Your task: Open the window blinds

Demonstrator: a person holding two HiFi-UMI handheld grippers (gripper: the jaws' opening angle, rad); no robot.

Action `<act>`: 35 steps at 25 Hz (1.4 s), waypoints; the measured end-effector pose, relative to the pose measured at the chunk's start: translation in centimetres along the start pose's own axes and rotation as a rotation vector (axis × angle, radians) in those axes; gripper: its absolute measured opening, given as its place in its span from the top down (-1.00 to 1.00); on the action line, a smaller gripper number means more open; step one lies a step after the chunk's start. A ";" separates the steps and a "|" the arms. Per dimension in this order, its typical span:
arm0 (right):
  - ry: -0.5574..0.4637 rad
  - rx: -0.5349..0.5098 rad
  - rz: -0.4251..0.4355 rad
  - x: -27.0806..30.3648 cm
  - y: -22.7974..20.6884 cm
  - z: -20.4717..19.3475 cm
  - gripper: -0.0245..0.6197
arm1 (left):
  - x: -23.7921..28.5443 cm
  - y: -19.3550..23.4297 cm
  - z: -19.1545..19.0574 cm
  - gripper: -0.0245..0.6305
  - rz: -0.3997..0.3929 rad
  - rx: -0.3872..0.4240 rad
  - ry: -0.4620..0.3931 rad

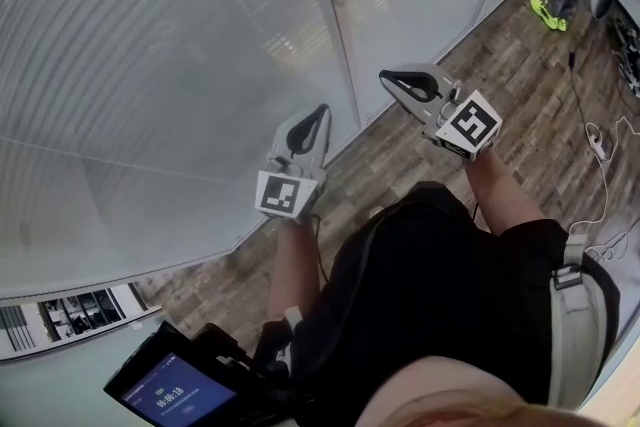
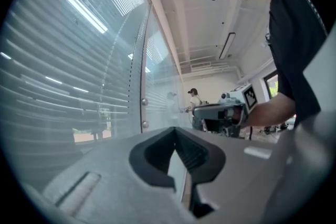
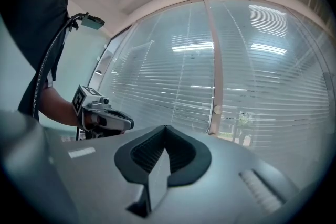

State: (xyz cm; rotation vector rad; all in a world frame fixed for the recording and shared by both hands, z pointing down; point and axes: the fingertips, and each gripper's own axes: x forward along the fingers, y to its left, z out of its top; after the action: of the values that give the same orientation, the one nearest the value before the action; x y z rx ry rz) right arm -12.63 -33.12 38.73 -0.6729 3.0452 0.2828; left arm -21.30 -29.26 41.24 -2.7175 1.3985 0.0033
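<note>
Grippers level before a glazed wall: the left gripper (image 1: pixel 320 113) and the right gripper (image 1: pixel 386 77) point toward the upright post (image 1: pixel 338 35) that divides the panes, the left one just left of it, the right one just right of it. Each pair of jaws is pressed together with nothing between them. The window blinds (image 1: pixel 140 65) hang lowered on both sides of the post, clear of both grippers.
</note>
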 end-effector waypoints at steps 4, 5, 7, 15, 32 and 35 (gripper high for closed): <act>-0.001 0.002 -0.005 -0.1 -0.2 0.4 0.91 | 0.4 -0.2 0.0 0.92 -0.008 0.000 -0.002; 0.001 0.008 -0.005 -0.2 -0.3 0.4 0.91 | 0.4 -0.2 0.1 0.92 -0.007 0.000 0.000; 0.002 0.008 -0.005 0.0 -0.7 0.3 0.91 | 0.6 0.1 0.2 0.92 0.000 -0.002 0.003; 0.001 -0.005 0.024 0.8 -2.4 -0.3 0.91 | 1.9 1.3 0.6 0.92 0.036 -0.007 0.000; 0.173 -0.283 -0.004 2.4 -6.3 -0.2 0.70 | 3.2 -0.3 0.5 0.92 -0.008 -0.003 0.011; 0.217 -0.382 -0.034 3.6 -7.5 0.1 0.63 | 2.8 -0.6 0.3 0.92 -0.004 -0.016 0.003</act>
State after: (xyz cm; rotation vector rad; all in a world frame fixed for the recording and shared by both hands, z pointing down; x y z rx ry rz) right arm -12.77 -41.27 37.14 -0.8172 3.2075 0.8605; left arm -19.22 -31.15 40.92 -2.7345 1.4001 0.0110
